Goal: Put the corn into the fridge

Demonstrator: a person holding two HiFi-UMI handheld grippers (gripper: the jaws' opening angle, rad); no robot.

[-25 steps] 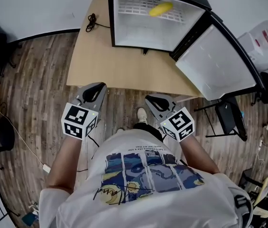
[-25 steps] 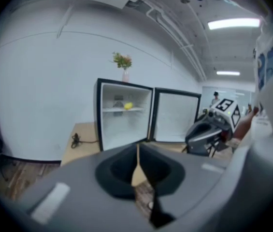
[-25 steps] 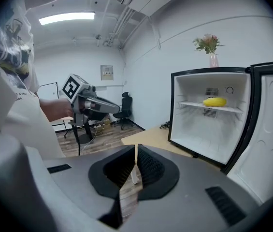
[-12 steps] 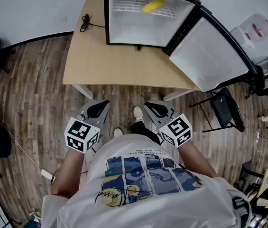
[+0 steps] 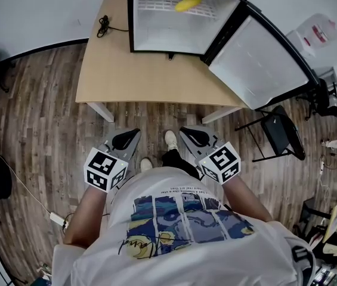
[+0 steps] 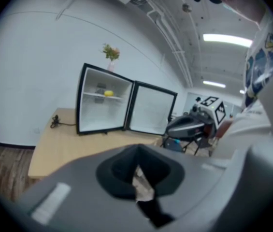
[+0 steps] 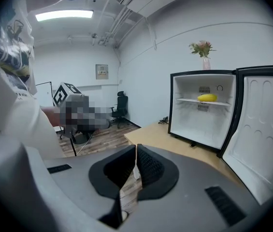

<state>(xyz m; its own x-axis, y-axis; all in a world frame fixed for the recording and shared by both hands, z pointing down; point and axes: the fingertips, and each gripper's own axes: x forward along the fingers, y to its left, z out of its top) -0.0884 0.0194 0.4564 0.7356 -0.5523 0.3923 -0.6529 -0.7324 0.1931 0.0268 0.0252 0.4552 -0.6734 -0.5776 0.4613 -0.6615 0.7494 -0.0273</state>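
In the fridge (image 5: 156,31), corn (image 5: 188,3) lies far from both grippers (image 5: 131,134) (image 5: 186,131)

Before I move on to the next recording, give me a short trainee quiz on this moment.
1. True or false: the corn lies on the shelf inside the fridge.
2. The door is: A) shut, B) swung wide open, C) taken off.
3. What do the left gripper and the right gripper hold?

Key: 1 true. 2 B. 3 nothing; both pairs of jaws are shut and empty, well short of the table.
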